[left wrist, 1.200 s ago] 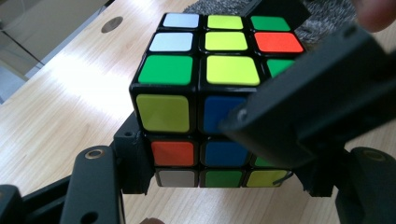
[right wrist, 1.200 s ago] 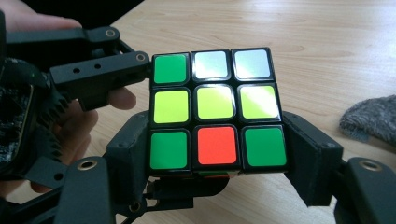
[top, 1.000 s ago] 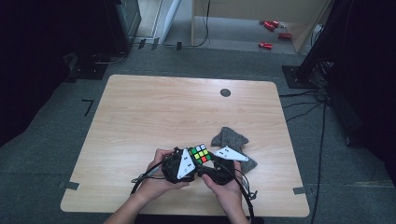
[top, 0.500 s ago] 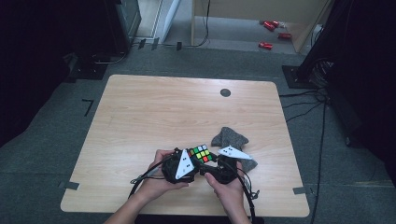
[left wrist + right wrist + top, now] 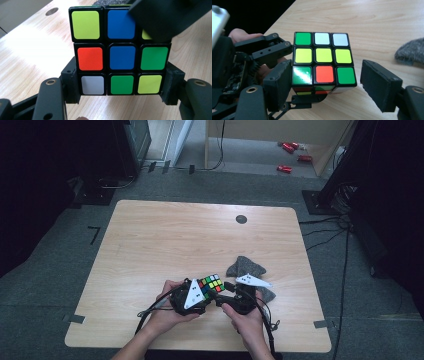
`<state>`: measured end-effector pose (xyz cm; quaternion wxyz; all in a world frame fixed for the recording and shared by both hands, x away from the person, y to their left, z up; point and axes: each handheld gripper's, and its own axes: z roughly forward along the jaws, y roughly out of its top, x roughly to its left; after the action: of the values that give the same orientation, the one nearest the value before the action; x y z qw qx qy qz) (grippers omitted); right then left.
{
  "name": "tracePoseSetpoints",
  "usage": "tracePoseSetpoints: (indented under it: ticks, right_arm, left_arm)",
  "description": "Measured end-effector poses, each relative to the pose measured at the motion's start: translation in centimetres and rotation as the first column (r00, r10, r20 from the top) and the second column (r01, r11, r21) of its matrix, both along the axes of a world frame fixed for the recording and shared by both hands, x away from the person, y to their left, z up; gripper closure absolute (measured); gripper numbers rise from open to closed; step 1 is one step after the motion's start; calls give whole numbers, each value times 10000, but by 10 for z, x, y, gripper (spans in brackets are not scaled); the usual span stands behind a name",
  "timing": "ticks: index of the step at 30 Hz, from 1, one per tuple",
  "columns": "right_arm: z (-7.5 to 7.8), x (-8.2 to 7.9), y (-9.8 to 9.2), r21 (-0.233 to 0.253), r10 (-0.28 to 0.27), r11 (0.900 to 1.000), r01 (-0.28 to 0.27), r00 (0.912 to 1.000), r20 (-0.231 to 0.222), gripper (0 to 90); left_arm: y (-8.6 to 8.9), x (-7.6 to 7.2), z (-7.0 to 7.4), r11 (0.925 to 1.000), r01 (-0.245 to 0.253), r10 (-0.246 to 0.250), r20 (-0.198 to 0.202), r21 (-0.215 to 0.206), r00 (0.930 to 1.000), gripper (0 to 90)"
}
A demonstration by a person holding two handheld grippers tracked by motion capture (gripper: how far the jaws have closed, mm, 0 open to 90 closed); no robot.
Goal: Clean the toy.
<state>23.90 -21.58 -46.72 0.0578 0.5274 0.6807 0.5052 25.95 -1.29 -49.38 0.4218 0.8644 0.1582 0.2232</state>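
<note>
One cube — clamped by left gripper, right gripper spread around it.

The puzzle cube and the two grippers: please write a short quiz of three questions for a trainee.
1. True or false: the left gripper clamps the puzzle cube by its bottom layer.
2. In the left gripper view, which colour is the centre sticker of the facing side? A red, B blue, C white.
3. Fill in: the right gripper stands ____, one pad off the cube.

Key: 1 true; 2 B; 3 open.
</note>
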Motion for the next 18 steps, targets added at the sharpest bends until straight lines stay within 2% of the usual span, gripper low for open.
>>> tracePoseSetpoints:
  ticks: [4, 6, 7, 8, 9, 10, 11, 12, 14, 15, 16, 17, 18]
  right_arm:
    - [7, -2, -3, -105, -103, 9999, 108, 9990, 431, 275]
    - [9, -2, -5, -41, -161, 9999, 163, 9986, 504, 275]
    - [13, -3, -11, -55, -433, 9990, 438, 9965, 718, 268]
    - [13, -3, -11, -55, -433, 9990, 438, 9965, 718, 268]
    - [18, -4, -18, -57, -774, 9969, 782, 9929, 903, 269]
    - [18, -4, -18, -57, -774, 9969, 782, 9929, 903, 269]
    - [21, -3, -28, -186, -1145, 9929, 1175, 9863, 1187, 273]
    - [21, -3, -28, -186, -1145, 9929, 1175, 9863, 1187, 273]
    - [20, 0, -43, -1003, -1800, 9753, 1966, 9715, 1539, 275]
    - [20, 0, -43, -1003, -1800, 9753, 1966, 9715, 1539, 275]
    - [18, 2, -48, -1458, -1981, 9639, 2227, 9660, 1660, 274]
    - [10, 6, -56, -2574, -2318, 9264, 2749, 9549, 1856, 270]
    - [10, 6, -56, -2574, -2318, 9264, 2749, 9549, 1856, 270]
  left_arm:
    - [6, 5, -1, 9997, -227, 229, -160, 124, 9996, 350]
    - [8, 7, -1, 9995, -297, 299, -218, 100, 9993, 350]
    - [11, 10, 0, 9991, -426, 426, -294, 7, 9987, 350]
    - [11, 10, 0, 9991, -426, 426, -294, 7, 9987, 350]
    - [16, 15, 1, 9984, -563, 558, -412, -92, 9976, 350]
    - [16, 15, 1, 9984, -563, 558, -412, -92, 9976, 350]
    - [18, 17, 1, 9977, -664, 658, -492, -113, 9966, 350]
    - [19, 19, 1, 9976, -685, 679, -535, -86, 9963, 350]
    - [23, 22, 1, 9967, -812, 805, -599, -87, 9950, 350]
    - [23, 22, 1, 9967, -812, 805, -599, -87, 9950, 350]
    - [24, 23, 1, 9965, -834, 825, -635, -112, 9946, 350]
    - [25, 25, 2, 9959, -893, 882, -711, -133, 9936, 350]
    - [25, 25, 2, 9959, -893, 882, -711, -133, 9936, 350]
